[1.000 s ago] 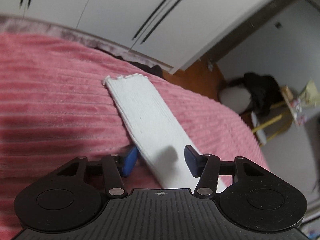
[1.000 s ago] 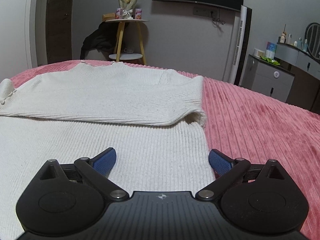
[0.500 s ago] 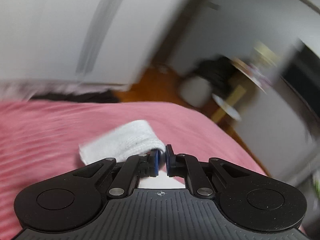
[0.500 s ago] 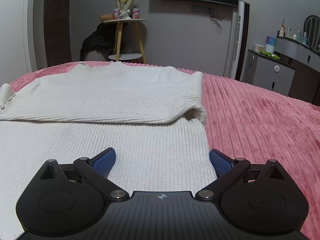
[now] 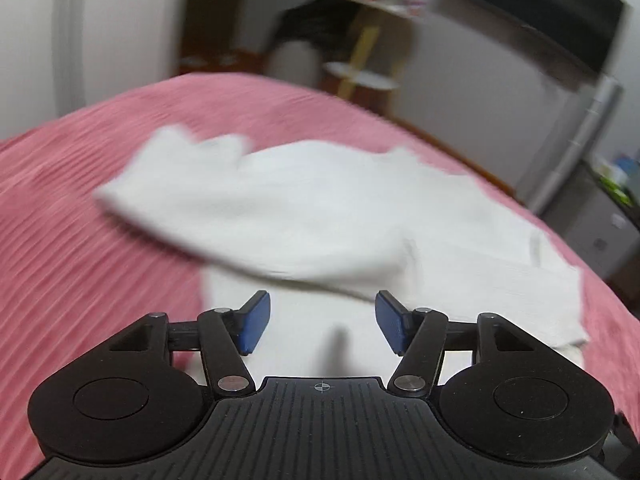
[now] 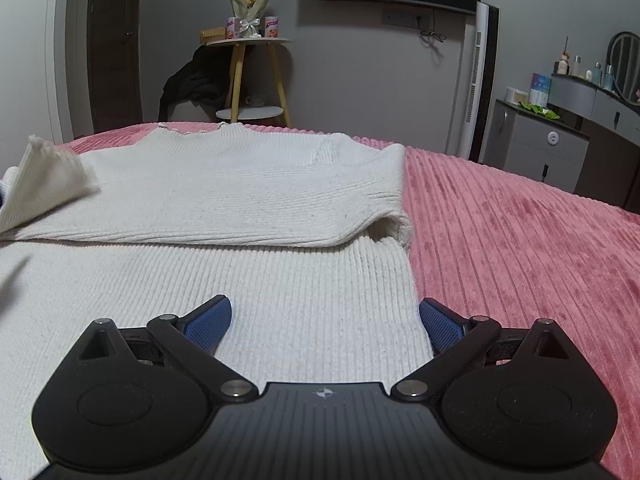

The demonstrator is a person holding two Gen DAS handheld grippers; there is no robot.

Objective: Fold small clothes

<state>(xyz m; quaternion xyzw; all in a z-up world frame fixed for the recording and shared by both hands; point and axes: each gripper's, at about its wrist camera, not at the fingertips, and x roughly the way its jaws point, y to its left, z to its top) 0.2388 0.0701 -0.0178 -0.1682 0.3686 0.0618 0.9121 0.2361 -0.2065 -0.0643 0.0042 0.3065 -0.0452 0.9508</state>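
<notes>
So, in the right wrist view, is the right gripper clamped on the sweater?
No, the right gripper stands open above the white sweater.

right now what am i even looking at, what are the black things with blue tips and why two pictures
Each picture comes from a camera fixed on a hand-held tool that a person carries, one per hand; there is no robot arm. The black shapes at the bottom are the tool's body, and the blue-tipped parts are its two fingers.

The blurred picture is from the left gripper; the sharp one is from the right gripper. Both look forward along the fingers.

On the pink bedspread lies a white ribbed sweater, with one sleeve folded across its body.

Nothing is held. The left fingers are opening with no cloth pinched between them, and the right fingers stand wide apart above the sweater's lower edge.
</notes>
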